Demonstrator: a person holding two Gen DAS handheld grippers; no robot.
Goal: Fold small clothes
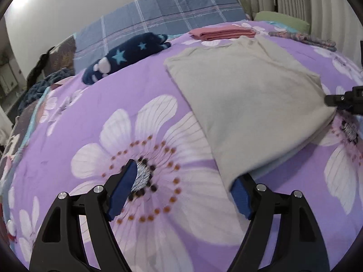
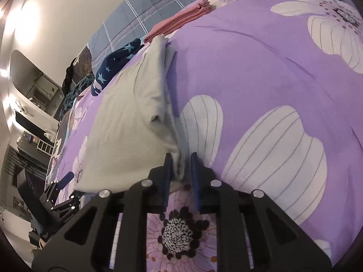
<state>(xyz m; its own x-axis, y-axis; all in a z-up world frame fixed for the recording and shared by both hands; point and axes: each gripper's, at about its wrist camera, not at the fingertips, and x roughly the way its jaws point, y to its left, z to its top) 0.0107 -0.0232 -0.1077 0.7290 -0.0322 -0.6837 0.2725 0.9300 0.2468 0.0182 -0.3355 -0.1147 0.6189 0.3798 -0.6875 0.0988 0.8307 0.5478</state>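
A folded beige garment (image 1: 245, 95) lies on the purple floral bedspread (image 1: 113, 95). My left gripper (image 1: 183, 176) is open; its right finger (image 1: 241, 195) sits under the garment's near corner, its left finger (image 1: 122, 188) over bare bedspread. My right gripper (image 2: 180, 158) is nearly closed around the garment's (image 2: 127, 122) other near corner, the cloth bunched between its blue pads. The right gripper shows at the right edge of the left wrist view (image 1: 340, 100). The left gripper shows at the lower left of the right wrist view (image 2: 61, 188).
A folded pink garment (image 1: 223, 32) lies behind the beige one. A navy star-patterned garment (image 1: 122, 56) lies at the back left. A blue plaid pillow (image 1: 158, 15) is against the wall. A crumpled patterned cloth (image 1: 304, 37) and a green pillow (image 1: 281, 20) are at the back right.
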